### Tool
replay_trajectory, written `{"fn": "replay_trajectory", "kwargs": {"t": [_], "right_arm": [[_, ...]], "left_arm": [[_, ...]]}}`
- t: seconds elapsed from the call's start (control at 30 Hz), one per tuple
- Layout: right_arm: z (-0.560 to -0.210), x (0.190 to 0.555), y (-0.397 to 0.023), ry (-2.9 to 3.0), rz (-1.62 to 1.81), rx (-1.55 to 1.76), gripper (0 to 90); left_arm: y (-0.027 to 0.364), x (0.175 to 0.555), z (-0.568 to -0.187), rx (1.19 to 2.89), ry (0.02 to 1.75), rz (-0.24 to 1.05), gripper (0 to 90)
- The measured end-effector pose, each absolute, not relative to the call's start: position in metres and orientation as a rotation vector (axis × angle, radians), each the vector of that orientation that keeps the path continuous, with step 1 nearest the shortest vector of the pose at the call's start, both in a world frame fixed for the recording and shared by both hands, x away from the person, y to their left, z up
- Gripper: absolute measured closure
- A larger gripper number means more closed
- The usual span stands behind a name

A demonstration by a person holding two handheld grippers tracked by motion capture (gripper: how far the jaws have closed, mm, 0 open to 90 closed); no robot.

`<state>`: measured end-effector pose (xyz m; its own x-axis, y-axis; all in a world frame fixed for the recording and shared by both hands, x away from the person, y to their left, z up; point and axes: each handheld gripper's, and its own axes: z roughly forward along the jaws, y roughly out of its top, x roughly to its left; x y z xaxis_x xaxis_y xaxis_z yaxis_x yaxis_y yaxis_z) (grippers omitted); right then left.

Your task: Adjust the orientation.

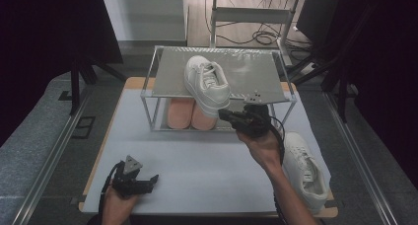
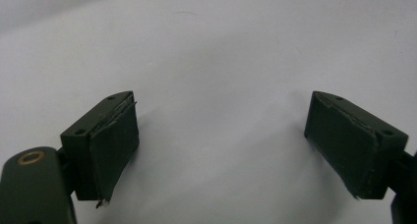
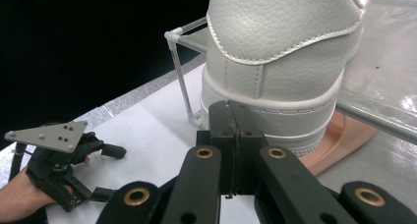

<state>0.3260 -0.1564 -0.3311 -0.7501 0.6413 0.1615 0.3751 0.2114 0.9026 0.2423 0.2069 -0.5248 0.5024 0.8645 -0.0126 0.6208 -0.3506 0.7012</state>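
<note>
A white sneaker (image 1: 207,84) lies on the top shelf of a metal rack (image 1: 256,72), its heel (image 3: 280,52) hanging over the front edge. My right gripper (image 1: 223,114) is shut with nothing between its jaws, and its tip (image 3: 231,111) sits right at the sole of that heel; I cannot tell if it touches. A second white sneaker (image 1: 305,168) lies on the table at the right. My left gripper (image 1: 152,179) rests low at the front left, open (image 2: 221,150) over bare white tabletop, also seen far off (image 3: 110,172).
A pink pair of shoes (image 1: 190,114) stands on the rack's lower level, one sole edge visible (image 3: 344,135). The white table (image 1: 197,161) spreads between the two grippers. Dark curtains, floor cables and metal frame rails surround the table.
</note>
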Motion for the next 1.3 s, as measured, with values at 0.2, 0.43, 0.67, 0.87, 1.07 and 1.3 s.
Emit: {"fn": "replay_trajectory", "kwargs": {"t": [0.2, 0.43, 0.67, 0.87, 1.07, 1.3], "right_arm": [[-0.333, 0.336, -0.145, 2.248, 1.551, 0.968, 89.8], [-0.335, 0.349, -0.132, 2.252, 1.549, 0.965, 89.8], [-0.337, 0.363, -0.119, 2.256, 1.535, 0.984, 89.8], [-0.338, 0.375, -0.106, 2.263, 1.532, 0.982, 89.8], [-0.339, 0.382, -0.096, 2.272, 1.527, 0.958, 89.9], [-0.341, 0.388, -0.083, 2.274, 1.535, 0.956, 89.9]], "left_arm": [[0.207, 0.242, -0.525, 2.093, 1.212, 0.482, 13.3], [0.207, 0.242, -0.525, 2.091, 1.212, 0.481, 13.3], [0.207, 0.242, -0.525, 2.09, 1.212, 0.482, 13.3], [0.207, 0.242, -0.525, 2.09, 1.212, 0.481, 13.3], [0.207, 0.242, -0.525, 2.09, 1.212, 0.481, 13.3], [0.207, 0.242, -0.525, 2.091, 1.212, 0.482, 13.3]]}}
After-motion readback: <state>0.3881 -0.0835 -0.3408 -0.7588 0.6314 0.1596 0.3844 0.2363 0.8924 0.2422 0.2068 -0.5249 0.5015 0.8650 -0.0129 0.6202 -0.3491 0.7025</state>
